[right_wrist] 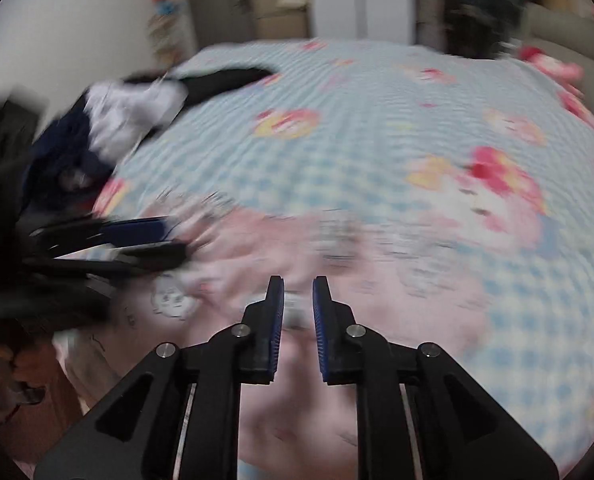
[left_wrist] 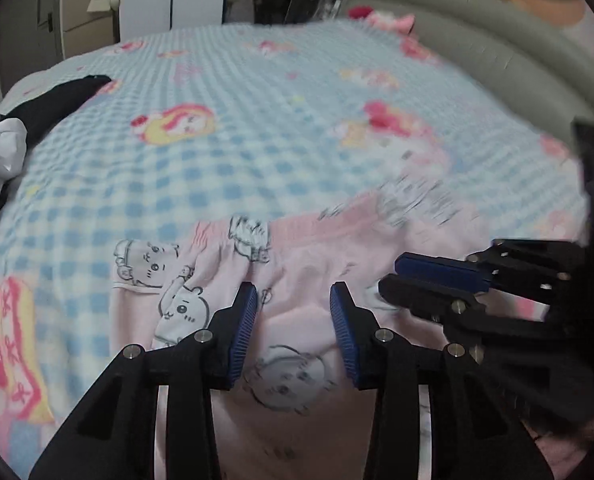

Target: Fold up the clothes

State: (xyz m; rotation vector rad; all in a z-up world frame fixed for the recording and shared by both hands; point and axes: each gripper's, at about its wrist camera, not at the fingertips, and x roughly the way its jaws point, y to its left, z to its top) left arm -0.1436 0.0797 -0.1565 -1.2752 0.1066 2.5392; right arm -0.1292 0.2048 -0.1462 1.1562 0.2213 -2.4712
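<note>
A pink garment (left_wrist: 309,264) printed with cartoon figures lies spread on the bed, close in front of both grippers. In the left wrist view my left gripper (left_wrist: 293,300) hangs just above it, open, with only cloth showing in the wide gap. My right gripper (left_wrist: 389,270) comes in from the right, low over the same garment. The right wrist view is blurred: my right gripper (right_wrist: 298,300) has its jaws a narrow gap apart over the pink garment (right_wrist: 297,380). A pale patch shows in that gap. My left gripper (right_wrist: 173,240) is at the left.
The bedspread (left_wrist: 237,140) is blue-and-white checked with pink cartoon prints. A heap of black and white clothes (left_wrist: 5,148) lies at the bed's left edge, also in the right wrist view (right_wrist: 129,112). A grey padded headboard (left_wrist: 497,40) curves along the right. A pink plush toy (left_wrist: 389,20) sits far back.
</note>
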